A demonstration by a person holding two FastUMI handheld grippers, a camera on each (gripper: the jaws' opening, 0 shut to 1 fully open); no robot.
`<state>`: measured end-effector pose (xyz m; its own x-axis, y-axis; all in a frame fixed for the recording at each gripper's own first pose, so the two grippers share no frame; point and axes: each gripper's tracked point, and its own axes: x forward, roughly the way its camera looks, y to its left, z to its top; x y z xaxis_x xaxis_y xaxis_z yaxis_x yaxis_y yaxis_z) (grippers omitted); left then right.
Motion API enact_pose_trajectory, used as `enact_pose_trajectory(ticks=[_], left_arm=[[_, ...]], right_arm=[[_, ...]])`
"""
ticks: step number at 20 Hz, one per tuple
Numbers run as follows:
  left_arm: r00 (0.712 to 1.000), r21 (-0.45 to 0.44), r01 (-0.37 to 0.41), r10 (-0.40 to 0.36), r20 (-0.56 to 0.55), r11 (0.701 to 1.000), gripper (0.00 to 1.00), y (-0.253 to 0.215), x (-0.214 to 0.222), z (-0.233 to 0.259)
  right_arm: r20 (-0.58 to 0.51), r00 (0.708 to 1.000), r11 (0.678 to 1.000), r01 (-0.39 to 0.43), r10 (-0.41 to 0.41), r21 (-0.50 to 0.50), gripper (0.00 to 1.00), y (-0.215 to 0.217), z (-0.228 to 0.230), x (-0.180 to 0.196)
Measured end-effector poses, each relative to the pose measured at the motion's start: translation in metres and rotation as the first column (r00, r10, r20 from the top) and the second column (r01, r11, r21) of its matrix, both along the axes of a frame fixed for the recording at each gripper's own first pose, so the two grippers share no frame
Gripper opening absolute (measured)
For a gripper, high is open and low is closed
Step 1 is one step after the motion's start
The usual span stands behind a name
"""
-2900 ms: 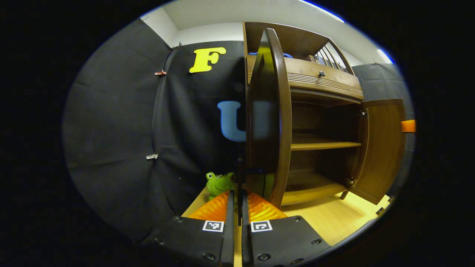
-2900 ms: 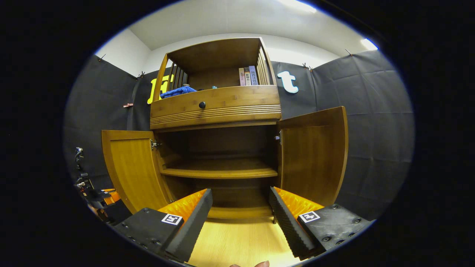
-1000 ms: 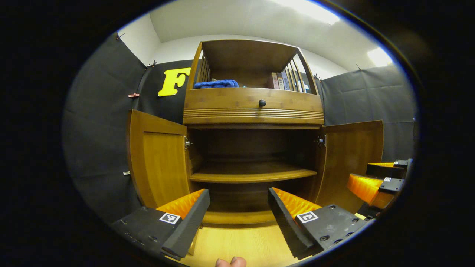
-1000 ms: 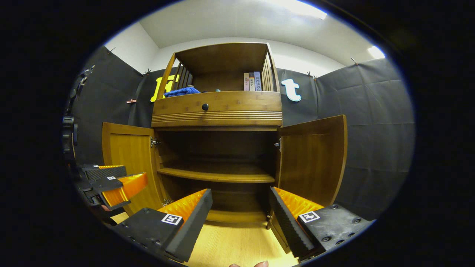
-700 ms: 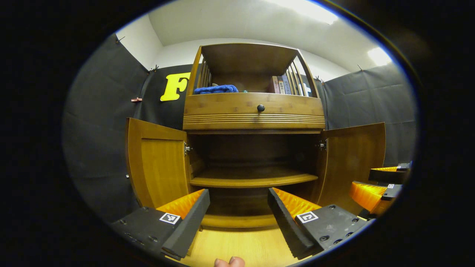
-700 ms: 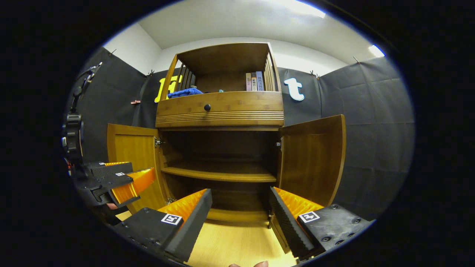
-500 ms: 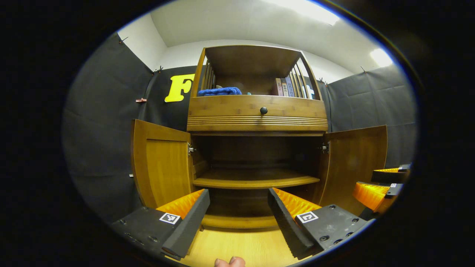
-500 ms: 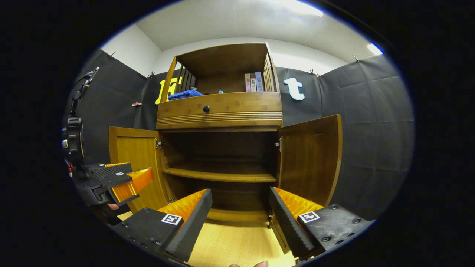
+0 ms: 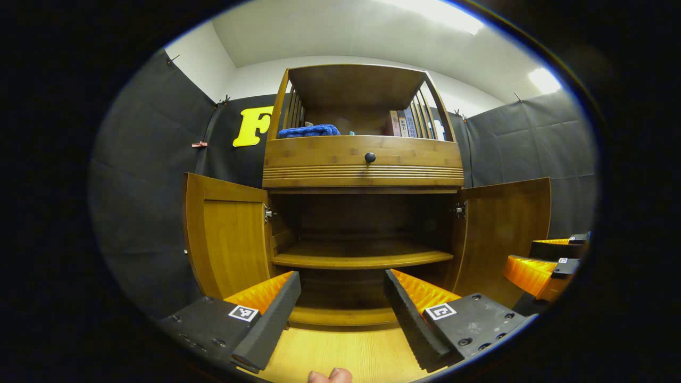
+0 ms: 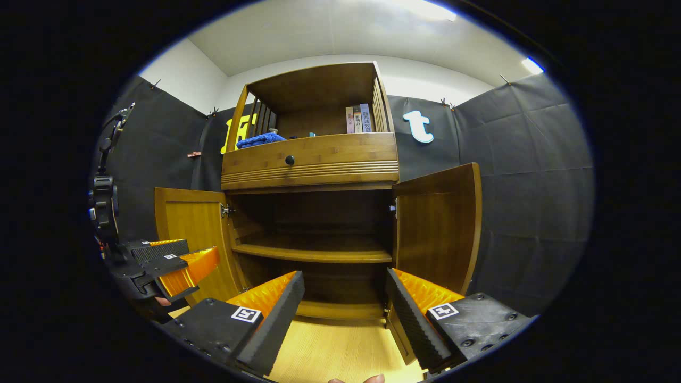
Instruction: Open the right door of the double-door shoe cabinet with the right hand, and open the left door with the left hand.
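The wooden shoe cabinet (image 9: 362, 167) (image 10: 311, 159) stands ahead with both lower doors swung wide. Its left door (image 9: 226, 239) (image 10: 194, 234) hangs out to the left and its right door (image 9: 505, 234) (image 10: 436, 229) to the right. Inside, a bare shelf (image 9: 362, 258) (image 10: 314, 252) shows. My left gripper (image 9: 340, 308) is open, back from the cabinet, with nothing between its fingers; it also appears at the left edge of the right gripper view (image 10: 170, 263). My right gripper (image 10: 343, 311) is open and holds nothing, and appears beside the right door in the left gripper view (image 9: 542, 260).
A drawer with a dark knob (image 9: 370, 157) (image 10: 289, 159) sits above the doors. On the top shelf lie a blue cloth (image 9: 308, 131) (image 10: 260, 140) and a few books (image 9: 401, 122) (image 10: 357, 118). Light wood floor (image 9: 340, 356) runs before the cabinet. A fingertip (image 9: 330, 375) shows at the bottom.
2.9 s ago my left gripper was shut at the left door's edge; it has since opened, let go and drawn back to face the cabinet. Over the last second both views only drift slightly.
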<state>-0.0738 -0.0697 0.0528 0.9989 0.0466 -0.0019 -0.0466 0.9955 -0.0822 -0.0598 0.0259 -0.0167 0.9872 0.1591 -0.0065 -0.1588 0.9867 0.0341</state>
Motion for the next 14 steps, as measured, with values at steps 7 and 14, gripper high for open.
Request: enact_pose_trajectory(ticks=[7,14], left_arm=[[1.000,0.007,-0.008,0.008,0.015,1.000,0.99,0.002,0.005,0.004],[1.000,0.019,-0.005,0.005,0.018,1.000,0.99,0.002,0.009,0.004]], right_arm=[[0.004,1.000,1.000,-0.002,0.002,-0.004,0.98,-0.001,-0.001,0.007],[0.005,1.000,1.000,0.003,-0.003,-0.001,0.98,-0.001,-0.001,0.012]])
